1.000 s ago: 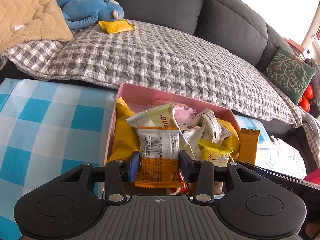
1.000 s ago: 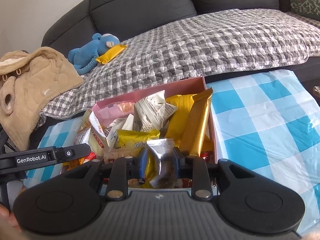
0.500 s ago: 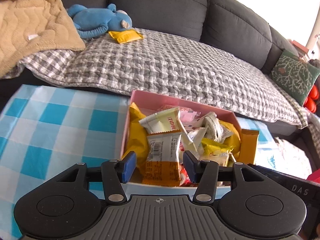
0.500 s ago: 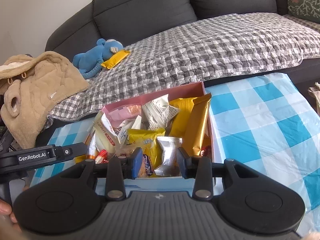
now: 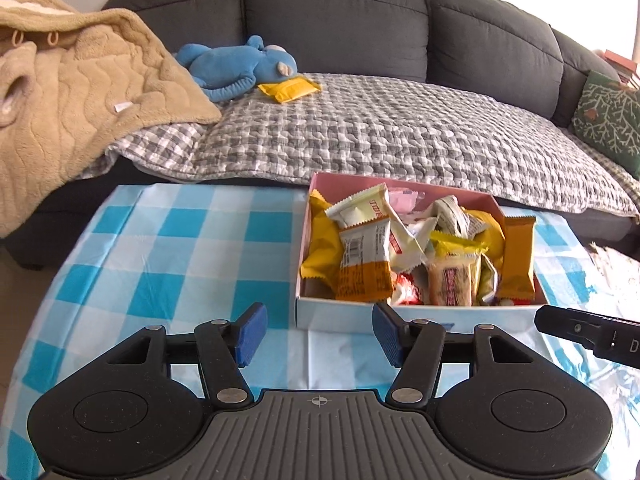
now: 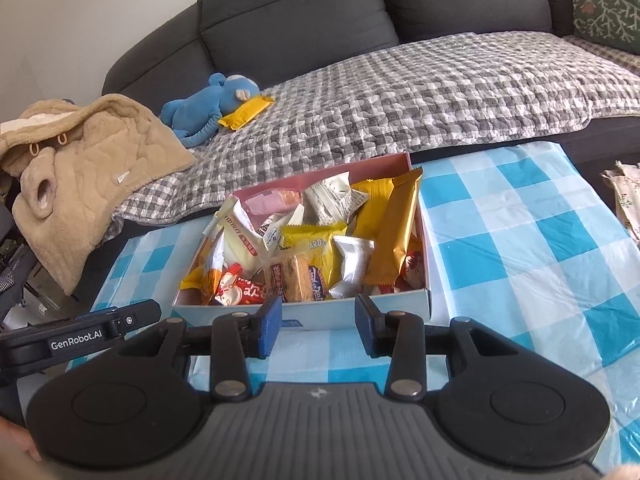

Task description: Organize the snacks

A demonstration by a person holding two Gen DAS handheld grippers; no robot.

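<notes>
A pink-lined snack box stands on the blue-checked tablecloth, heaped with wrapped snacks. An orange-and-white packet leans at its near left, and a silver packet lies beside a long gold bar. My left gripper hovers just short of the box's near wall; its jaws are opening and hold nothing. My right gripper is open and bare in front of that same wall. One more yellow packet lies on the sofa by the blue plush toy.
Behind the table runs a dark grey sofa with a grey checked quilt, a beige fleece garment, a blue plush toy and a green cushion. Checked cloth spreads left of the box, and more cloth to its right.
Both grippers let go of their packets, the left the orange-and-white one and the right the silver one. Both drew back out of the box and their jaws widened.
</notes>
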